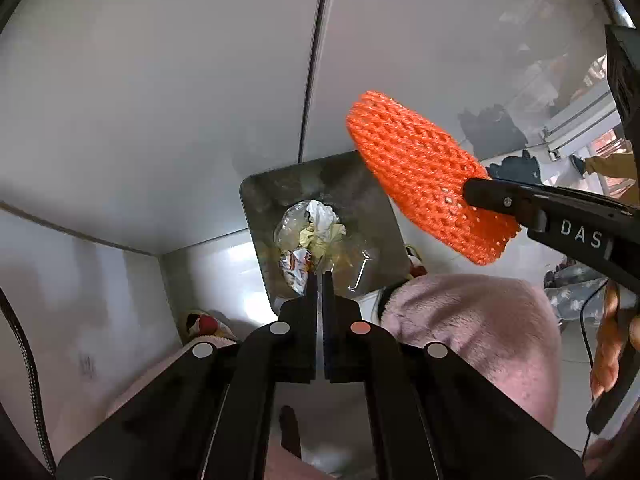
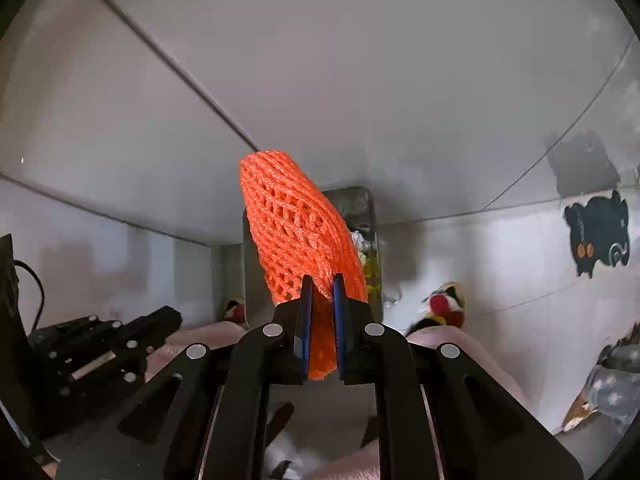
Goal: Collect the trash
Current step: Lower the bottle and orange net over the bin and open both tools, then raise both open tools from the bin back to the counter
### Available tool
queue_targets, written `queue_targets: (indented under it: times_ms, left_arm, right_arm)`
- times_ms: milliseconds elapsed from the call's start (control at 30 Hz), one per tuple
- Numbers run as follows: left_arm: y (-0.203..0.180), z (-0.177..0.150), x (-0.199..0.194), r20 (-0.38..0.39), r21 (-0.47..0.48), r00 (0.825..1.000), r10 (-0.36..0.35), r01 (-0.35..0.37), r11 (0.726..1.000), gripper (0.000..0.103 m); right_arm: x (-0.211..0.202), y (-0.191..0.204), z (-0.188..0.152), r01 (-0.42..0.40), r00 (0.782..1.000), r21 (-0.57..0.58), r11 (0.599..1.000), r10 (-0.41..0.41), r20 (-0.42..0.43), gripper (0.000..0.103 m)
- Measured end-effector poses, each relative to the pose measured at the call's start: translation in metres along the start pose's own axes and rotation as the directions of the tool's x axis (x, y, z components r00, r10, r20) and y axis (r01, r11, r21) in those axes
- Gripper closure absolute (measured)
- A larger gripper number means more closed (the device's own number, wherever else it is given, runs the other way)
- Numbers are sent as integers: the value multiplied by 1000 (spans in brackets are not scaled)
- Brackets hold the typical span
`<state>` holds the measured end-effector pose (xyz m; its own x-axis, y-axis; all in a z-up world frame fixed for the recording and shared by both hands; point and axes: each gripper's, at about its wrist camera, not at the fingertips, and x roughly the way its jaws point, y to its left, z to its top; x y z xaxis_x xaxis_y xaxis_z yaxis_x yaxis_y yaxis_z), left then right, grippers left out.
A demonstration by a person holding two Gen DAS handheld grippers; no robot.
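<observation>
Two grippers work over one bin. The right gripper [image 2: 320, 280] has its fingers pressed in on the lower end of an orange foam net sleeve [image 2: 298, 232], which squashes between the pads while the rest stands up free ahead of them. From the left wrist view the sleeve [image 1: 424, 176] hangs just beyond the far right corner of the grey bin [image 1: 256, 200] — held high, I judge, so it can be carried over the rim and let go. The bin stands on the floor against the wall and already holds crumpled wrappers and clear plastic [image 1: 312, 236] near its middle. The left gripper [image 1: 320, 280] points down at that heap with its fingers almost together; whether they pinch a wrapper edge I cannot tell — it looks more like tamping or waiting.
</observation>
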<state>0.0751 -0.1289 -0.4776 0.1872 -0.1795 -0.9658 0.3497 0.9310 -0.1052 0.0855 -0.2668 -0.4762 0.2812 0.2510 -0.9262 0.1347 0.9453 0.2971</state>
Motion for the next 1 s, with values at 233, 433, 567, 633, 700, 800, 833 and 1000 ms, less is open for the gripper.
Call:
queue_targets:
  times_ms: [233, 433, 567, 633, 700, 800, 833, 1000]
  left_arm:
    - [6, 20, 33, -49, -20, 999, 22, -23, 1000, 102]
    - [16, 20, 40, -51, -45, 998, 28, -30, 999, 72]
    - [22, 19, 41, -45, -63, 999, 28, -31, 998, 58]
    - [26, 19, 38, -34, -67, 999, 31, -33, 997, 46]
    - [28, 19, 32, -19, -72, 999, 39, -40, 997, 30]
    - [32, 19, 18, 3, -76, 999, 42, -42, 996, 17]
    - [33, 18, 12, 12, -78, 999, 43, -42, 996, 15]
    - [34, 14, -19, 65, -83, 997, 51, -45, 995, 8]
  right_arm:
    - [35, 1, 12, 1, 999, 39, 999, 1, -50, 89]
    - [54, -3, 19, -1, 997, 63, 998, 6, -83, 46]
    - [55, -5, 22, 3, 997, 71, 997, 3, -79, 44]
    - [53, -4, 23, 11, 997, 62, 998, -7, -71, 35]
    - [46, 2, 22, 23, 998, 48, 999, -20, -55, 24]
    - [33, 10, 22, 38, 999, 22, 999, -38, -27, 10]
    - [29, 11, 23, 44, 999, 14, 999, -43, -17, 8]
    - [-9, 26, 20, 63, 997, -28, 998, -62, 49, 4]
